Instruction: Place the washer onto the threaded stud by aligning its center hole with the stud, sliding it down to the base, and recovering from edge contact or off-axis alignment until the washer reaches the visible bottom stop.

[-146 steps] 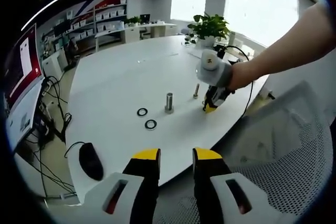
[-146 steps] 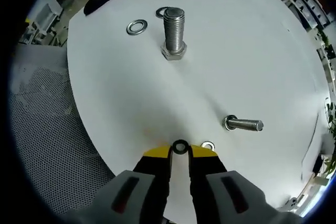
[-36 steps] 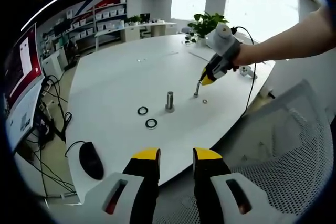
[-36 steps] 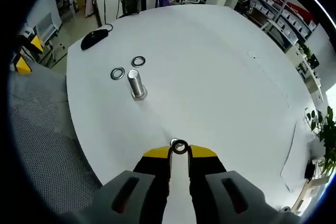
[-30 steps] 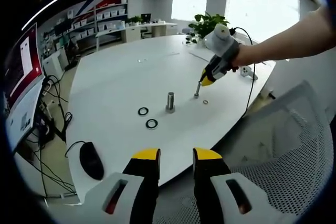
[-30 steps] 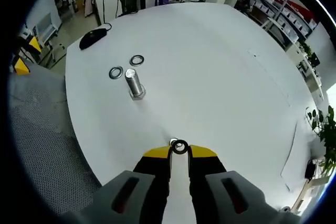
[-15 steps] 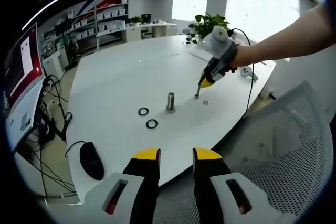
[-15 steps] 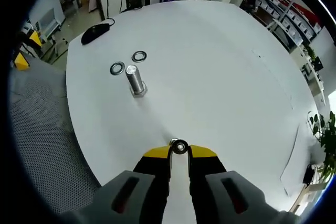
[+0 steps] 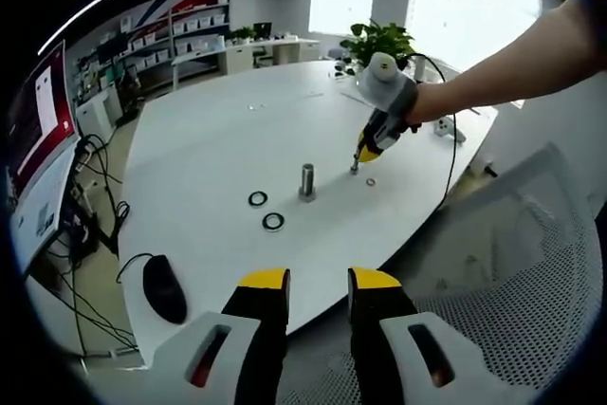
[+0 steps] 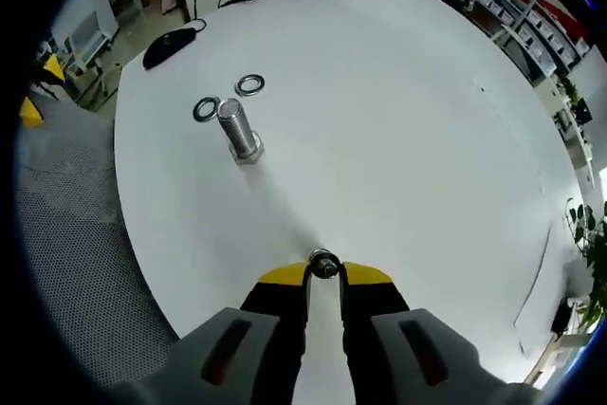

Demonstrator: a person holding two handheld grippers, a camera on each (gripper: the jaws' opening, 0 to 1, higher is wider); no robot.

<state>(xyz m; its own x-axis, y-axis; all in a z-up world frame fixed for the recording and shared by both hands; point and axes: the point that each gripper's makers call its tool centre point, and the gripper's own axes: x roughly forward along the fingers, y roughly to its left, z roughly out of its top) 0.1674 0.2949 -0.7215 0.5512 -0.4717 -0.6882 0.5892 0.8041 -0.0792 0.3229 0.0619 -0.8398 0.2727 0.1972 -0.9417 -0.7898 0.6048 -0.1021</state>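
Left gripper (image 9: 318, 284) with black fingers (image 9: 263, 305) capped yellow, pale grey bodies with red slots, right gripper (image 10: 324, 276) alike, black cable trailing, bare forearm (image 9: 503, 64)

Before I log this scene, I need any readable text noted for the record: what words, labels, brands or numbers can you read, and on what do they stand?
None can be read.
Screen at the left of the left gripper view: a white panel on red, too blurred to read.
Wall graphic behind the shelves: red and blue shapes, no legible letters.
Large bolt, washers and both tools: no markings visible.
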